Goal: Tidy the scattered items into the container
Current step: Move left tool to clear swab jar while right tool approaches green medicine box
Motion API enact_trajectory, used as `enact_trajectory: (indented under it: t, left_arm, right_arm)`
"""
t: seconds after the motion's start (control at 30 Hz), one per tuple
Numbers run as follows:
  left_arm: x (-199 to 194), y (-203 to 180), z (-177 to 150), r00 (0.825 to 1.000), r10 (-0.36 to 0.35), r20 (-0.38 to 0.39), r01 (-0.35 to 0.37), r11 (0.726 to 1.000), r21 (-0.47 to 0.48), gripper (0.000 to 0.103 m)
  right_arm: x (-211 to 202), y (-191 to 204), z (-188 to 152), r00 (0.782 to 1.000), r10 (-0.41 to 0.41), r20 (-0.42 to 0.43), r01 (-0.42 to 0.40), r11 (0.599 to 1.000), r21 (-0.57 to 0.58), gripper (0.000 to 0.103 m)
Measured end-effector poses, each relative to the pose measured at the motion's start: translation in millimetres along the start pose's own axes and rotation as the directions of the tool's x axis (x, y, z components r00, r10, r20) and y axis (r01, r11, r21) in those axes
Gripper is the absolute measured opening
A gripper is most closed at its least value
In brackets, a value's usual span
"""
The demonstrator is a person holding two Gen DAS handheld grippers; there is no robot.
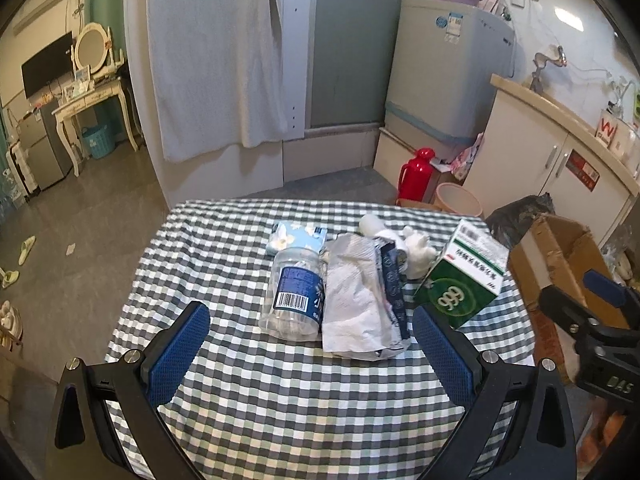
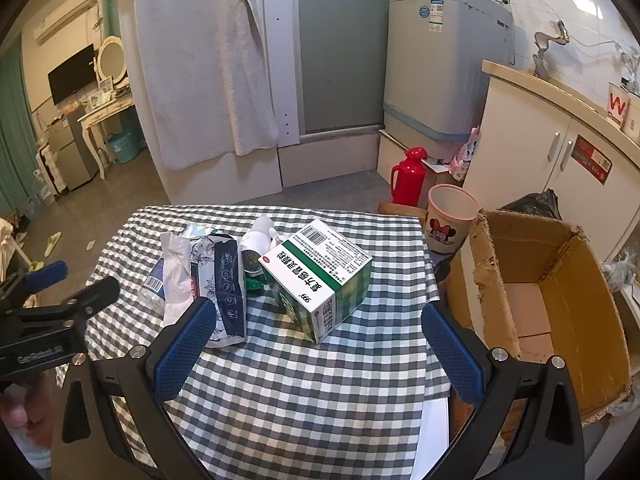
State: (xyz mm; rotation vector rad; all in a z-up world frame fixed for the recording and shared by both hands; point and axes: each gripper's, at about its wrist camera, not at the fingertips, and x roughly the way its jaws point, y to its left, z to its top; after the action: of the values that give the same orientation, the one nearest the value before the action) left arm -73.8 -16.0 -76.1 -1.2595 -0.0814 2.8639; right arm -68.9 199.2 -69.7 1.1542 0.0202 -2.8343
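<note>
We find the scattered items gathered near the middle of the checked tabletop (image 1: 280, 400), none of them yet moved; the green and white medicine box (image 2: 320, 276) sits toward the right edge, tilted on one corner; beside it, toward the far edge, lie a small green-capped bottle (image 2: 251, 261) and a white object (image 1: 418, 250) we cannot identify; next comes a crumpled foil and paper packet (image 1: 360, 300), then a clear plastic jar (image 1: 292, 292) on its side with a blue label, and behind the jar a blue tissue pack (image 1: 296, 236) near the far edge; the container, an open cardboard box (image 2: 560, 300), stands off the right edge of the tabletop, and what we see of its inside looks empty, so we judge the tidying has not begun and every item is left to carry over. Our left gripper (image 1: 312, 348) hangs over the near edge with its jaws spread fully wide and holding nothing, facing the jar and packet; our right gripper (image 2: 316, 344) is likewise wide open and empty, its jaws framing the medicine box from the near side without touching it.
</note>
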Motion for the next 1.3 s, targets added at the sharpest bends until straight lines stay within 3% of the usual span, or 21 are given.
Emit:
enact_trajectory:
  t: [1.13,1.3]
  left_arm:
    - [95,31,-4,0.991,0.084,-0.108,-0.081,0.996,0.032,0.103]
    - [107,35,-6,0.991,0.052,-0.123,-0.049,0.998,0.029,0.103]
  right_arm:
    - [81,-4,-5,0.997,0.002,-0.083,-0.003,1.0,-0.015,0.103]
    - [90,-5,-6,0.996,-0.001,-0.094,0.0,1.0,-0.009,0.103]
